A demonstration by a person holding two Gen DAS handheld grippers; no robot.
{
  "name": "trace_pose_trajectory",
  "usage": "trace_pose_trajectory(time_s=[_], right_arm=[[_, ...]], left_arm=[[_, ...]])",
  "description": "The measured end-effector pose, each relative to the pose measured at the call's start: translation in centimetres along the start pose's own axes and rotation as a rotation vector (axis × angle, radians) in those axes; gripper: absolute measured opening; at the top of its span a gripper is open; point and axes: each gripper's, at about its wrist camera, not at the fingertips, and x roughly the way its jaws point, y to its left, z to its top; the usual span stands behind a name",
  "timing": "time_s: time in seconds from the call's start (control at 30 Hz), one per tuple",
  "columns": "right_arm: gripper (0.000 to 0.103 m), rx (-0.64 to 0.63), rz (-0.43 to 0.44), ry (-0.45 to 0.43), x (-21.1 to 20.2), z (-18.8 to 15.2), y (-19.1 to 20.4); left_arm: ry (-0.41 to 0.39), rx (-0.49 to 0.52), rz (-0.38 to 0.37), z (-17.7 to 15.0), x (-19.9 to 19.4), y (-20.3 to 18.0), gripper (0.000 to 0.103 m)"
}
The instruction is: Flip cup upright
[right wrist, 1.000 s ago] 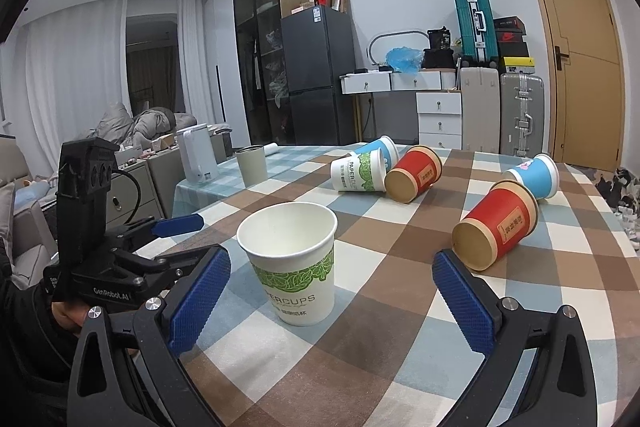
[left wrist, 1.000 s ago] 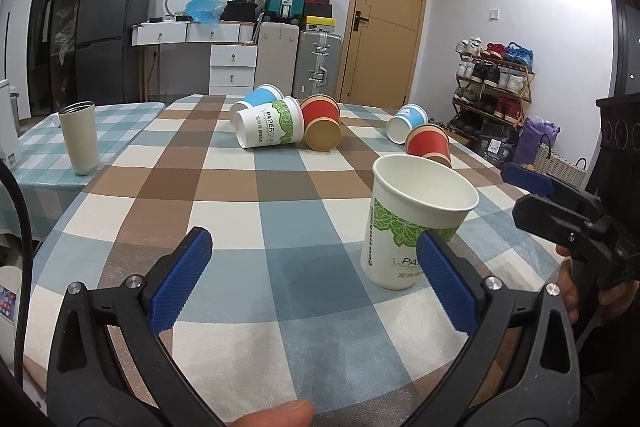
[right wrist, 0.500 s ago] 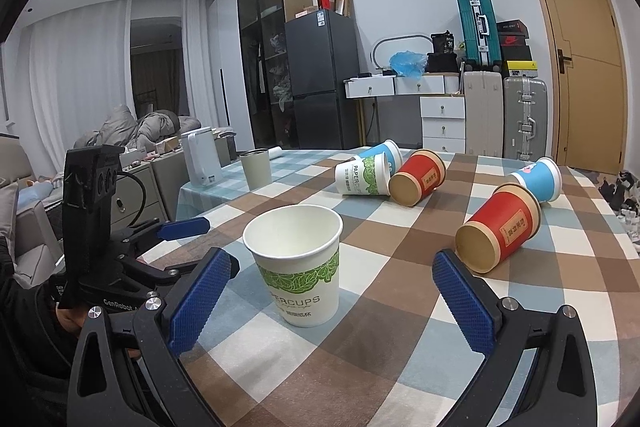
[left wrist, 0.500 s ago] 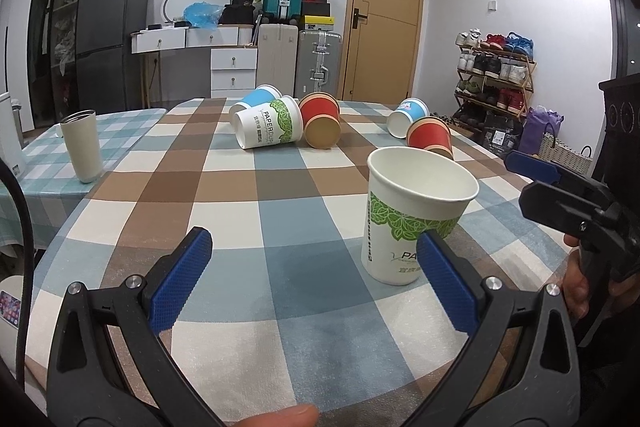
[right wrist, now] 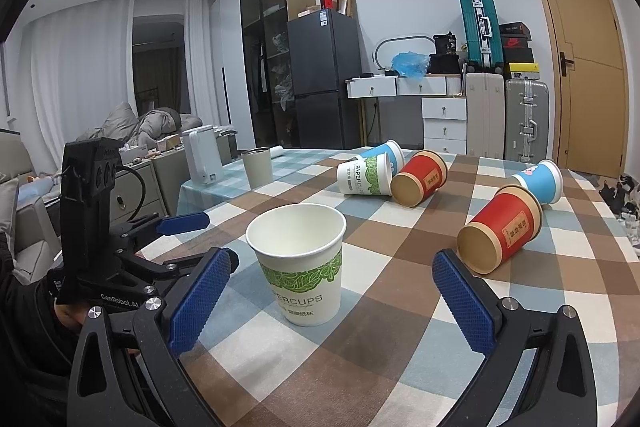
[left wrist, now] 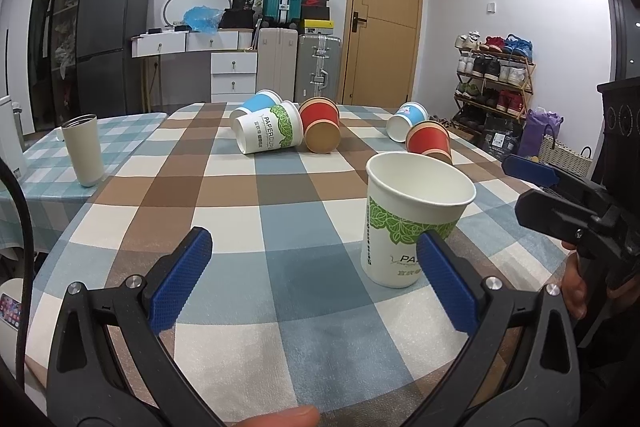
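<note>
A white paper cup with a green leaf band stands upright on the checked tablecloth. My left gripper is open and empty; the cup is just beyond its right finger. My right gripper is open and empty, with the cup ahead between its blue pads, apart from both. Several cups lie on their sides farther back: a white-green one, two red ones, and two blue ones.
A beige tumbler stands upright at the table's left side. The table's right edge runs close past the right gripper. Suitcases, drawers and a fridge stand behind the table.
Both grippers have drawn back slightly from the upright cup and stay open. The cups have not moved.
</note>
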Motion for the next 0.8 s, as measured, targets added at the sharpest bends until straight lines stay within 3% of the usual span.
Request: trace_pose_trajectory(time_s=[0.8], right_arm=[[0.103, -0.006, 0.02, -0.011, 0.06, 0.05, -0.13]], left_arm=[[-0.046, -0.016, 0.006, 0.56, -0.87, 0.52, 0.102]])
